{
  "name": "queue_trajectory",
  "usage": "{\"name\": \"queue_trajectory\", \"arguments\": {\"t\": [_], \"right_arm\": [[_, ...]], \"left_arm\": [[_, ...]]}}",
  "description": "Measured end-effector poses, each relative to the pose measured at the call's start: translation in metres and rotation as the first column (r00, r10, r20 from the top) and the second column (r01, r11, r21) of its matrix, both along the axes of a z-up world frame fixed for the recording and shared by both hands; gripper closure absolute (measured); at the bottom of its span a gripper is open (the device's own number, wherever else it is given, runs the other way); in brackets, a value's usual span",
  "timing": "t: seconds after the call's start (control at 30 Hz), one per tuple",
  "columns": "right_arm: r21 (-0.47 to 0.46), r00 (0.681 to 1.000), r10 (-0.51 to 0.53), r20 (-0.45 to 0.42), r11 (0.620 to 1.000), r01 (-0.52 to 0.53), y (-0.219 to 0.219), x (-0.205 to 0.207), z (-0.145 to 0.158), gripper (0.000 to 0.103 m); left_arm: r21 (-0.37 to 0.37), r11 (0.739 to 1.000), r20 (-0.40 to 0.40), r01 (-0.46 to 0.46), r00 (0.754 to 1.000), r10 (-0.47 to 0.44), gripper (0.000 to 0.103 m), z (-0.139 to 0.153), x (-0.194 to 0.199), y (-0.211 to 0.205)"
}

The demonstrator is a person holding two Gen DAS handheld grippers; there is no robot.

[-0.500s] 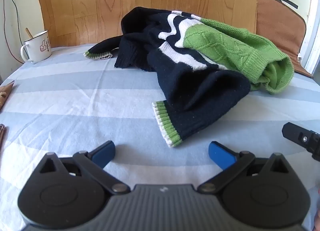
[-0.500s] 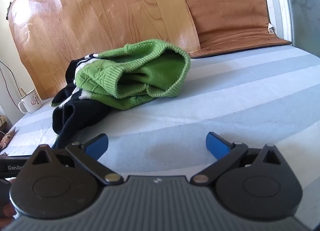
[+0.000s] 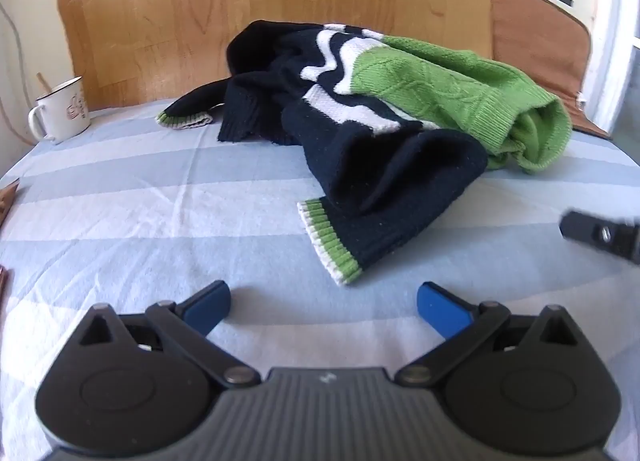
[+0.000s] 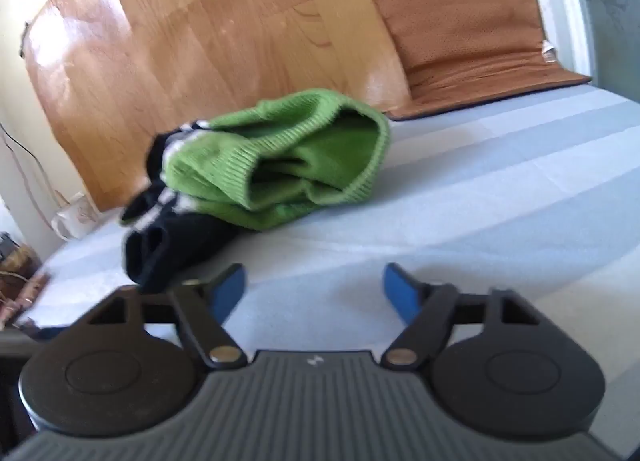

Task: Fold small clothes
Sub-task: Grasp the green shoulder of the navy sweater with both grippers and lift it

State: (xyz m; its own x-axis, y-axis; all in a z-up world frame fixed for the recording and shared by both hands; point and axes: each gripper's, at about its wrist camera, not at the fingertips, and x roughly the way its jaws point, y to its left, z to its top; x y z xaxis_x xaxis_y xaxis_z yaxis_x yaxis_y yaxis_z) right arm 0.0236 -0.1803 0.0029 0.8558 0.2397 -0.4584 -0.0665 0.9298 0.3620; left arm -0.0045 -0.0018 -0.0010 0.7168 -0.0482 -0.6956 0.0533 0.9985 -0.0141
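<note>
A small knitted sweater point(image 3: 380, 149), navy with white waves and a green hem, lies crumpled on the blue-and-white striped sheet point(image 3: 140, 221). Its nearer sleeve ends in a green and white cuff point(image 3: 330, 247), just beyond my left gripper point(image 3: 324, 299). That gripper is wide open over bare sheet with nothing between its blue pads. In the right wrist view the sweater point(image 4: 280, 165) shows its open green hem, ahead and to the left. My right gripper point(image 4: 314, 285) is open, narrower than the left, and holds nothing. Part of the right gripper point(image 3: 600, 235) shows at the right edge of the left wrist view.
A white enamel mug point(image 3: 62, 111) stands at the far left of the sheet. A wood-grain board point(image 3: 240, 1) leans behind the sweater, with a brown cushion point(image 4: 472, 33) to its right. Brown objects point(image 4: 24, 285) lie at the left edge.
The right gripper's pads have drawn closer together and its view has swung, now blurred, with the sweater nearer. The left gripper has edged slightly toward the sleeve cuff.
</note>
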Motion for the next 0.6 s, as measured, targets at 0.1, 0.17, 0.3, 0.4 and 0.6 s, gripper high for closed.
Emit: {"name": "queue_trajectory", "arguments": {"t": [0.1,0.17,0.3,0.4,0.6], "right_arm": [[0.057,1.0,0.018,0.016,0.998,-0.019,0.0,0.01,0.009,0.04],[0.081,1.0,0.02,0.017,0.996,-0.021,0.0,0.021,0.013,0.041],[0.151,0.999,-0.03,0.011,0.988,0.028,-0.012,0.035,0.018,0.041],[0.157,0.994,-0.102,0.026,0.983,0.097,-0.028,0.037,0.018,0.041],[0.119,0.99,-0.14,0.014,0.983,0.138,-0.064,0.062,0.013,0.039]], "left_arm": [[-0.034,0.999,0.004,0.016,1.0,-0.016,0.003,0.003,-0.005,0.013],[-0.076,0.997,0.014,0.01,1.0,-0.009,0.015,0.011,-0.004,0.028],[-0.032,0.999,0.124,-0.006,0.992,0.01,0.019,0.046,0.008,0.054],[0.099,0.995,0.225,0.016,0.974,-0.038,0.021,0.08,0.03,0.053],[0.405,0.894,0.302,0.194,0.894,-0.331,0.021,0.112,0.091,-0.015]]}}
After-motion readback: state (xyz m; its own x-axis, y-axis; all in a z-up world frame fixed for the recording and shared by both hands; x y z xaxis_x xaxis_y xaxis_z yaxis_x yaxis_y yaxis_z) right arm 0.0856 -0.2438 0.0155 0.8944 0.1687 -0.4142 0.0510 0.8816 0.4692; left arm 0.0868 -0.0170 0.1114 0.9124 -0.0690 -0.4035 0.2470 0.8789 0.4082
